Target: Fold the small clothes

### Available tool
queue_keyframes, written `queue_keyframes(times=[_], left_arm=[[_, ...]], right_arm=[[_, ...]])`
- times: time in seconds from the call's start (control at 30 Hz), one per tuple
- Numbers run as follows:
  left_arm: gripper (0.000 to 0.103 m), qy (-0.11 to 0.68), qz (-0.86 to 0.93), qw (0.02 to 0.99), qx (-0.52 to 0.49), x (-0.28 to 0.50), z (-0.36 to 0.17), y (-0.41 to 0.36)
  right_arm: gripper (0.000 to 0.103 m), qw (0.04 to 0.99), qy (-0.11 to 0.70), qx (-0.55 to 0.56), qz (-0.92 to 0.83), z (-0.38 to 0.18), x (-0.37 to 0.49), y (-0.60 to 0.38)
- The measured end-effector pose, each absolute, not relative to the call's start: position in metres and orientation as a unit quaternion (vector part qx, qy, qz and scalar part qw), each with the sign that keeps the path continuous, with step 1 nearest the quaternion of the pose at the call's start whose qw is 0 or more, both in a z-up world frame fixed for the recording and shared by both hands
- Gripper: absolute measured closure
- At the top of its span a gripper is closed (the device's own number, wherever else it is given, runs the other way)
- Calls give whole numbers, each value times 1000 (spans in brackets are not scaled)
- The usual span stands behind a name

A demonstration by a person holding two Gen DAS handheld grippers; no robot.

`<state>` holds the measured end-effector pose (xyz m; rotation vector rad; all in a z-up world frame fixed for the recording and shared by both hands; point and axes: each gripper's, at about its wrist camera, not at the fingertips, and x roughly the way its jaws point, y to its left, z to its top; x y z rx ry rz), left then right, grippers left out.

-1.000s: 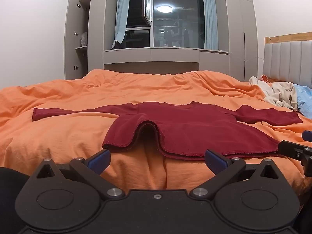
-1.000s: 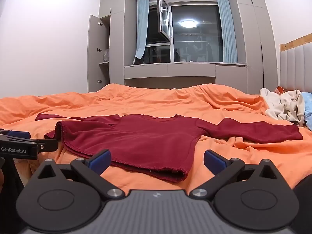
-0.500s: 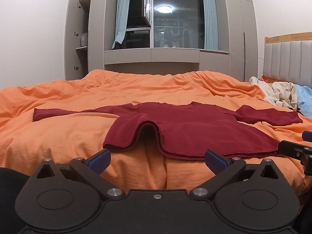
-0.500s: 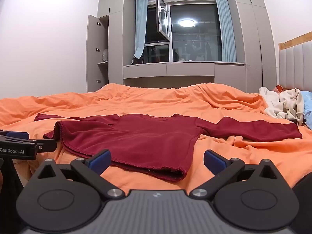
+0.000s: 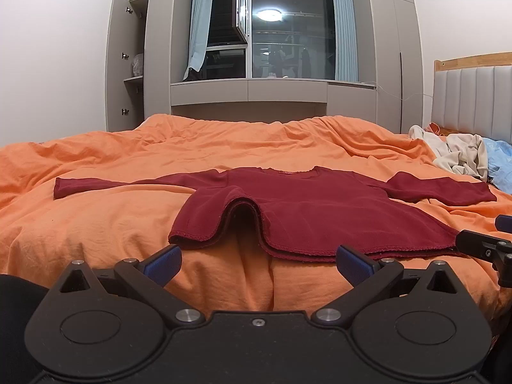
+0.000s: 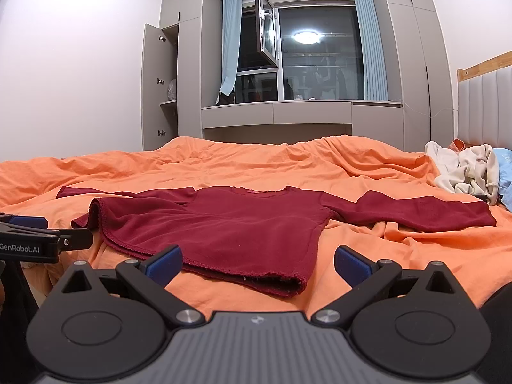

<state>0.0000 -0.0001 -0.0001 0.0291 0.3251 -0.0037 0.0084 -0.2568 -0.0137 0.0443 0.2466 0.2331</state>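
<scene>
A dark red long-sleeved shirt lies spread on the orange bed cover, sleeves out to both sides, its near hem humped up at the left. It also shows in the right wrist view. My left gripper is open and empty, just short of the hem. My right gripper is open and empty, with the shirt's near right corner between its fingers' line. Each gripper's tip shows in the other's view, the right one at the right edge, the left one at the left edge.
A heap of beige and white clothes and a blue piece lie at the right by the padded headboard. Grey wardrobes and a window seat stand behind the bed. The cover is wrinkled.
The right wrist view has risen or tilted slightly, so the room sits a little lower in frame. The shirt and the left gripper have not visibly moved.
</scene>
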Motion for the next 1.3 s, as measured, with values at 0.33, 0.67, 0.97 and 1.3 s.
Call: queue_keyframes(times=[0.33,0.67,0.97,1.3], left_arm=[[1,162,-2,987,14,0,0,0],[1,162,-2,987,14,0,0,-1],[1,163,-1,987,14,0,0,0],[1,163,-1,987,13,0,0,0]], right_arm=[[0,986,122,23,115,-13,8,-256],[0,986,120,24,116,-14,7,-255],[0,985,121,25,117,-13,6,-256],[0,985,122,24,118,-14,7,-253]])
